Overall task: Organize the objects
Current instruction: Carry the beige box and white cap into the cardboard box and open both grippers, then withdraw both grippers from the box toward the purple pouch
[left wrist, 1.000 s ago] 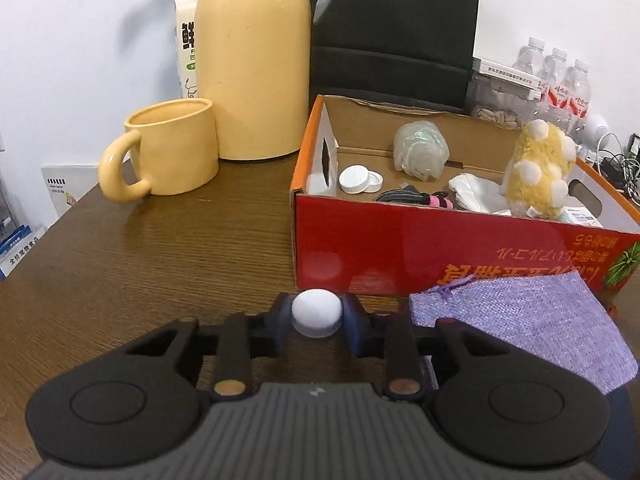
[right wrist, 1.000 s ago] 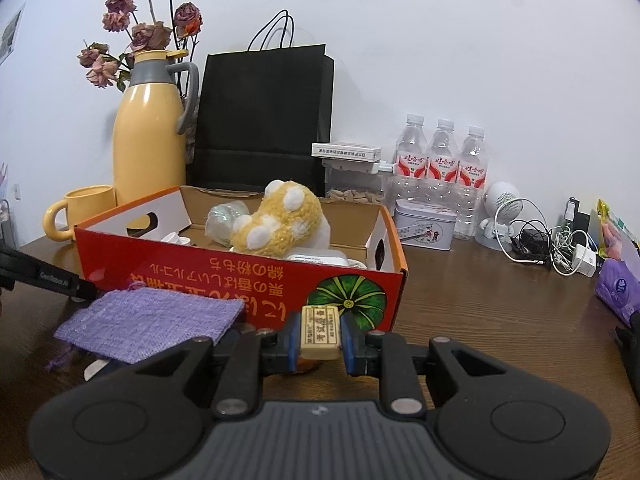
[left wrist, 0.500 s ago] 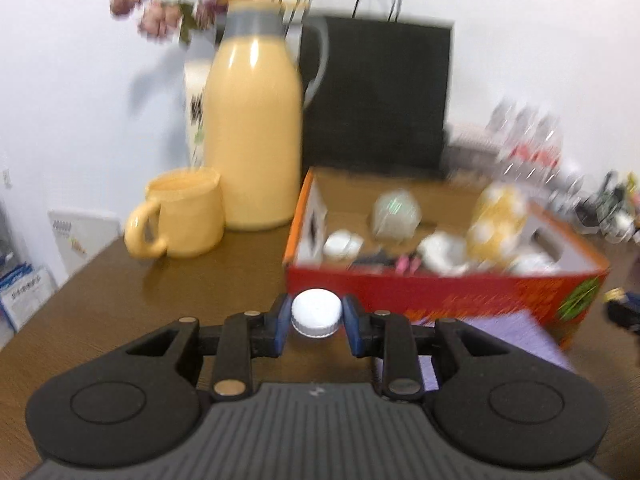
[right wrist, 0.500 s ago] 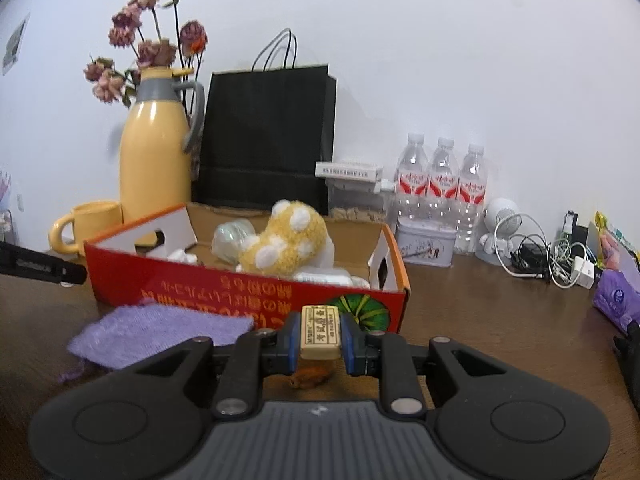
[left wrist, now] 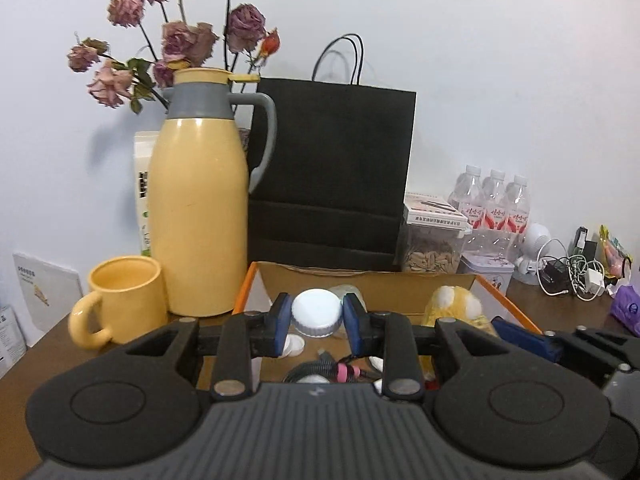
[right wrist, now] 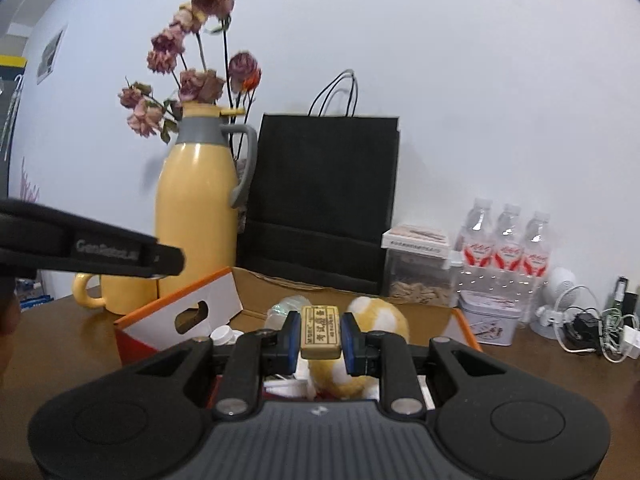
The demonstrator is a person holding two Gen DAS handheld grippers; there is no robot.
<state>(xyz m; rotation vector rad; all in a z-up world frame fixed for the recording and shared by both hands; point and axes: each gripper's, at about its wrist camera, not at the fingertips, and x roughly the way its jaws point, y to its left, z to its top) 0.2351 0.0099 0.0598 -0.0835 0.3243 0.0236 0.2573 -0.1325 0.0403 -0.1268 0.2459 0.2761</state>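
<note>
Holding the white cap (left wrist: 316,312) and the tan block (right wrist: 321,332), probably an eraser, each hand-held gripper (left wrist: 316,322) (right wrist: 321,338) clamped, release low inside the cardboard box (right wrist: 224,286).

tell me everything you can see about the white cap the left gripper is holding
The white cap is a round, plastic-looking screw lid with a smooth top and a ribbed skirt. The left gripper is shut on it, blue pads pressing its two sides. It is carried off the table, tilted toward the camera, above the open cardboard box.
</note>
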